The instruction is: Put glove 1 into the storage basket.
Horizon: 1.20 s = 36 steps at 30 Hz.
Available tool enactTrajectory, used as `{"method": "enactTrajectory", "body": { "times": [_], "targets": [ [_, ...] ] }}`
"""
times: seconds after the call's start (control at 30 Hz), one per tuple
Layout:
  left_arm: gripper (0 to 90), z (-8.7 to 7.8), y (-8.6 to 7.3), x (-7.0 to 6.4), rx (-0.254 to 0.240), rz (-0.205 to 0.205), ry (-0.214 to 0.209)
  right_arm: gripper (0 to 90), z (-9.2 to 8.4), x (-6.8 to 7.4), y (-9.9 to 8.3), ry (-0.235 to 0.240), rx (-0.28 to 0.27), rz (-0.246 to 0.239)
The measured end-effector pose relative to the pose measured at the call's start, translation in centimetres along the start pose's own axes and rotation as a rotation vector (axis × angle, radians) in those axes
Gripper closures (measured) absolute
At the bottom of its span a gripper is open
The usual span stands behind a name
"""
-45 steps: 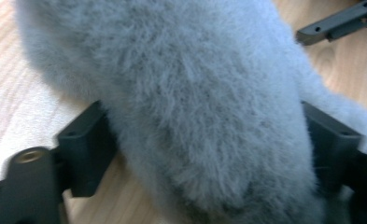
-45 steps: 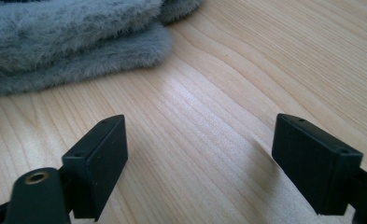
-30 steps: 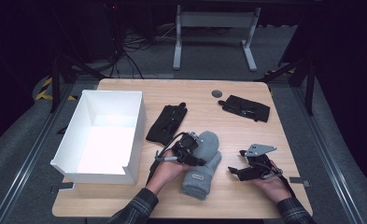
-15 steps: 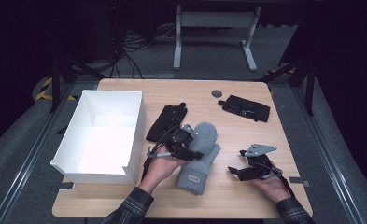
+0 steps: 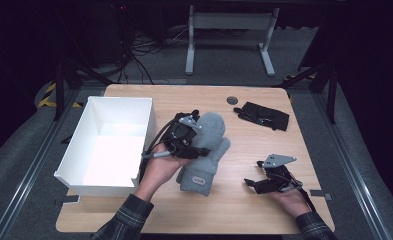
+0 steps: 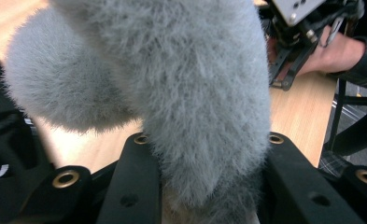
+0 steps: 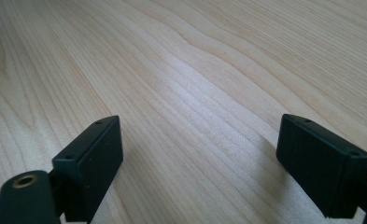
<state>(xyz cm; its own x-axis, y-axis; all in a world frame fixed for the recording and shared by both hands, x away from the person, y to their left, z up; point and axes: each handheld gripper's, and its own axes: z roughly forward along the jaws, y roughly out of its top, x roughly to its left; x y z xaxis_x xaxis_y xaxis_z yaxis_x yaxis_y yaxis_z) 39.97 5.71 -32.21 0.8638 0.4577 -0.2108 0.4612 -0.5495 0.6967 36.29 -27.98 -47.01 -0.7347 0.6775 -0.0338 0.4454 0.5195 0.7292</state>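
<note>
My left gripper (image 5: 198,142) is clamped on a grey fleece mitten (image 5: 206,150), both jaws pressing into the fuzzy fabric near its middle; in the left gripper view the mitten (image 6: 172,88) bulges up between the two black jaws and its thumb lobe sticks out to one side. The mitten hangs over the middle of the wooden table (image 5: 244,205), its cuff end with the small label toward me and its rounded tip pointing away, so its long axis runs roughly away from me, tilted a little to the right. I can't tell whether the cuff end touches the wood.

The white box (image 5: 79,172) sits open just to the left of my left hand, its near right corner beside my wrist. That is the relation that matters: I judge the mitten is bound for the box, which lies straight to the left of the gripper holding it, and my left hand is much the nearer one. The mitten's length fits easily along the box's long side.

My right gripper (image 5: 264,182) rests low near the table's right front, jaws spread wide with nothing between them, only bare wood ahead. A black glove (image 5: 263,116) lies at the far right, and another dark one (image 5: 176,122) shows behind my left gripper
</note>
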Motion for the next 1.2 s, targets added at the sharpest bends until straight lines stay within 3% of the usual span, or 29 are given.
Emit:
{"method": "enactTrajectory", "body": {
  "times": [0.1,0.6,0.83,0.87,1.2],
  "targets": [
    [72.0,-1.5,0.4,0.3,-0.018,-0.004,0.001,15.1,0.0,0.0,0.0,0.000,0.000,0.001],
    [72.1,-9.6,1.5,1.9,-0.084,-0.011,0.098,15.1,0.0,0.0,0.0,-0.006,0.000,0.005],
    [72.1,-13.6,0.2,3.5,-0.117,-0.047,0.156,15.1,0.0,0.0,0.0,-0.008,0.000,0.008],
    [72.1,-13.6,0.2,3.5,-0.117,-0.047,0.156,15.1,0.0,0.0,0.0,-0.008,0.000,0.008],
    [72.1,-18.1,-3.6,6.3,-0.158,-0.137,0.234,15.0,0.0,0.0,0.0,-0.014,0.000,0.015]
  ]
}}
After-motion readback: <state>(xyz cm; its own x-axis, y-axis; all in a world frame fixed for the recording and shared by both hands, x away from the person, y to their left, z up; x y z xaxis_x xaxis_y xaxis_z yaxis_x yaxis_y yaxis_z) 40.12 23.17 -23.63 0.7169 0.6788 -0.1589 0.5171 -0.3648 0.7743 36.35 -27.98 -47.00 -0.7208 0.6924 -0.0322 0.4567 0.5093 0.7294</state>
